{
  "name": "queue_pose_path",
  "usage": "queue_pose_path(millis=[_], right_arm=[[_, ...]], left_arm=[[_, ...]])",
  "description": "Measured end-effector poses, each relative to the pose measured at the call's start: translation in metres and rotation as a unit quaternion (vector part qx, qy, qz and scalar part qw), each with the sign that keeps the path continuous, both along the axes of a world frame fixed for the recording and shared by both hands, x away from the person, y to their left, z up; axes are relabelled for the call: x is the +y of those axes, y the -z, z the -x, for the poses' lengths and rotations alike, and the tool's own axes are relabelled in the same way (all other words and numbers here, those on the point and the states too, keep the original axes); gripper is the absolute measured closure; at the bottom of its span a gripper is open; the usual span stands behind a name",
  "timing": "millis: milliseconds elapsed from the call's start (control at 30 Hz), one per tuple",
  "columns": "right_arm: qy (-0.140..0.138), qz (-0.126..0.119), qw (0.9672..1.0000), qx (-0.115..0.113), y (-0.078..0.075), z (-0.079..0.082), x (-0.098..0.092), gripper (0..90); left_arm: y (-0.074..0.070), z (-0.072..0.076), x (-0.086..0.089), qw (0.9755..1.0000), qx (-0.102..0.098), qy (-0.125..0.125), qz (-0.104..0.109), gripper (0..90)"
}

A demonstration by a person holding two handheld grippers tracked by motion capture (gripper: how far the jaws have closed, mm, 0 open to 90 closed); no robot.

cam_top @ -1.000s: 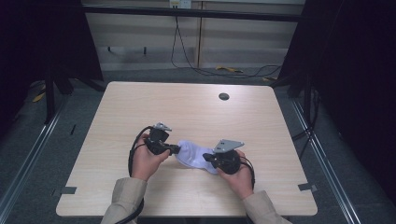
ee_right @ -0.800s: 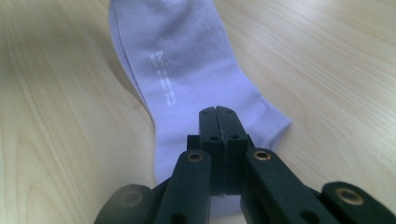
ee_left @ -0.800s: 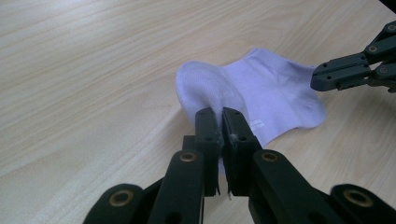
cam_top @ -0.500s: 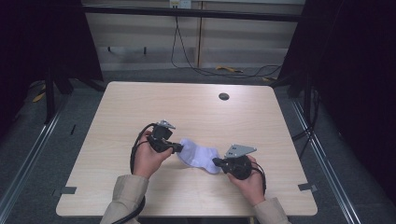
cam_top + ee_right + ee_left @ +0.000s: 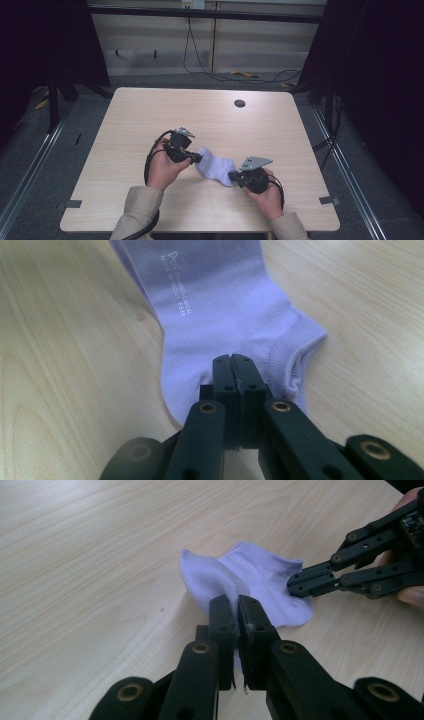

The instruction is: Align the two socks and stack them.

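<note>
Grippers (image 5: 196,158) (image 5: 233,176) have stretched the sock (image 5: 215,167) farther apart.

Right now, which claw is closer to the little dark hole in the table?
Left. The left claw pinches the purple sock nearer mid-table, closer to the hole. The right claw grips the sock's other end, nearer the person's edge.

The desk (image 5: 150,115) lies bare along its far edge and both side edges, so a hand could pass freely there; a small dark round hole (image 5: 239,103) sits flush near the far right corner. Toward the near edge, the lavender sock (image 5: 216,167) stretches between the left gripper (image 5: 196,158) and right gripper (image 5: 234,175), each clamped on an end, barring the way across the middle.
</note>
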State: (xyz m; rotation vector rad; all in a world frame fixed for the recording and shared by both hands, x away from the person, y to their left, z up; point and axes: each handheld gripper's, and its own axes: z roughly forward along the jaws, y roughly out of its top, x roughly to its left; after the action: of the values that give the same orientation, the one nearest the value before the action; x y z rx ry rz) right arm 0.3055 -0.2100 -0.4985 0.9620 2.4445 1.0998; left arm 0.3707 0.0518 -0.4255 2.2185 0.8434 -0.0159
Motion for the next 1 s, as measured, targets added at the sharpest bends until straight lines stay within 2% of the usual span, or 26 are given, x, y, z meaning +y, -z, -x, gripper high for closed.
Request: queue_pose_path(millis=[67,233,333,467,533,600,633,767,800,867,1000], right_arm=[[-0.001,0.0,1.0,0.001,0.0,0.0,0.0,90.0],[0.0,0.004,1.0,0.0,-0.001,-0.002,0.002,89.9],[0.002,-0.011,0.9999,-0.006,-0.007,-0.006,0.004,89.6],[-0.004,-0.02,0.9997,-0.012,-0.014,-0.012,0.014,89.4],[-0.022,-0.01,0.9996,-0.015,-0.016,-0.02,0.033,89.1],[-0.026,-0.005,0.9995,-0.016,-0.015,-0.024,0.039,89.0],[-0.026,-0.006,0.9996,-0.008,-0.012,-0.03,0.049,89.0],[-0.036,-0.016,0.9992,0.0,-0.007,-0.035,0.06,89.1],[-0.041,0.001,0.9991,0.012,-0.003,-0.036,0.07,89.4],[-0.046,0.007,0.9987,0.018,0.002,-0.037,0.074,89.5],[-0.062,-0.008,0.9978,0.022,0.003,-0.036,0.077,89.0]], left_arm=[[0.001,0.001,-0.002,1.0,0.002,-0.001,0.003,86.1],[0.003,0.0,-0.01,0.9999,0.004,0.008,-0.007,86.1],[0.005,-0.001,-0.006,1.0,0.006,0.003,-0.005,86.1],[0.007,-0.002,0.0,1.0,0.007,-0.004,-0.003,86.1],[0.01,-0.003,0.003,0.9999,0.01,-0.002,-0.001,86.1],[0.011,-0.003,0.003,0.9999,0.01,-0.001,0.003,86.1],[0.011,-0.003,0.003,0.9999,0.011,0.001,0.004,86.1],[0.011,-0.004,0.006,0.9999,0.009,0.0,0.012,86.1],[0.012,-0.004,0.009,0.9998,0.016,-0.002,0.014,86.1],[0.014,-0.005,0.011,0.9996,0.018,-0.005,0.022,86.1],[0.013,-0.003,0.012,0.9996,0.017,-0.004,0.023,86.1]])
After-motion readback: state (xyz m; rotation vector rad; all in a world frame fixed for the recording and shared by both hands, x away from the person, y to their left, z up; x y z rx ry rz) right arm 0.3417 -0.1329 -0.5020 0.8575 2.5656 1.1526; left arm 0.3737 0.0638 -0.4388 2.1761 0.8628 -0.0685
